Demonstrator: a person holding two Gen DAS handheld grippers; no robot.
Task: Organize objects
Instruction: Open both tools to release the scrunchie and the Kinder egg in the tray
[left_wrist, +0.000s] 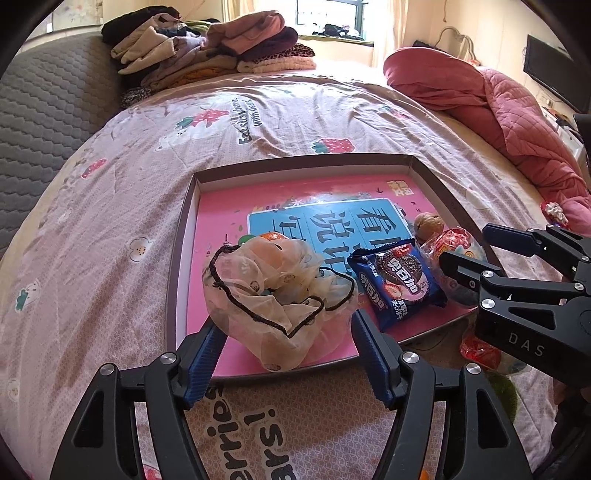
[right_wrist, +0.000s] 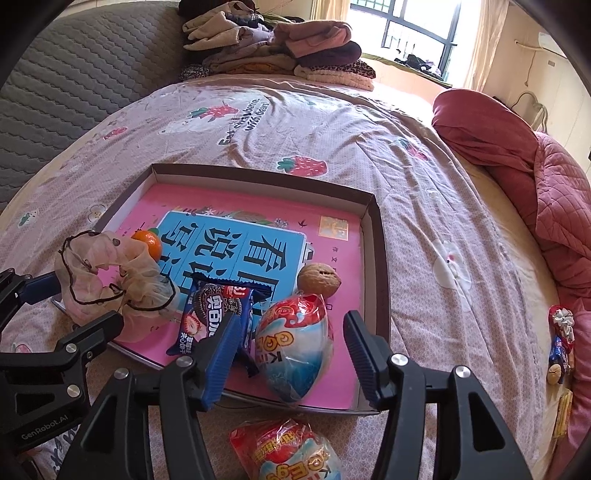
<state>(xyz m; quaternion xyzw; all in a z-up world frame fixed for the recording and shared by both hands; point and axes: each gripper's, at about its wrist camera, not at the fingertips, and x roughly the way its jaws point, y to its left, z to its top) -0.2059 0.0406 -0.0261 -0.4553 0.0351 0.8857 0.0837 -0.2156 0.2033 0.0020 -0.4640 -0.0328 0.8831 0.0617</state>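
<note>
Pink-lined shallow box (left_wrist: 177, 258) lies on bed (left_wrist: 110, 206). My left tongs (left_wrist: 288, 354) spread apart, flanking sheer drawstring pouch (left_wrist: 273, 295) at box's near edge, not clamped. Orange (right_wrist: 147, 242) just behind pouch. My right tongs (right_wrist: 288, 354) also apart, either side of red-and-blue egg-shaped snack packet (right_wrist: 295, 343) inside box. Blue cookie packet (right_wrist: 214, 314) between pouch and egg packet; walnut (right_wrist: 319, 279) just beyond. Second egg packet (right_wrist: 291, 450) on bed outside box, near my right tongs.
</note>
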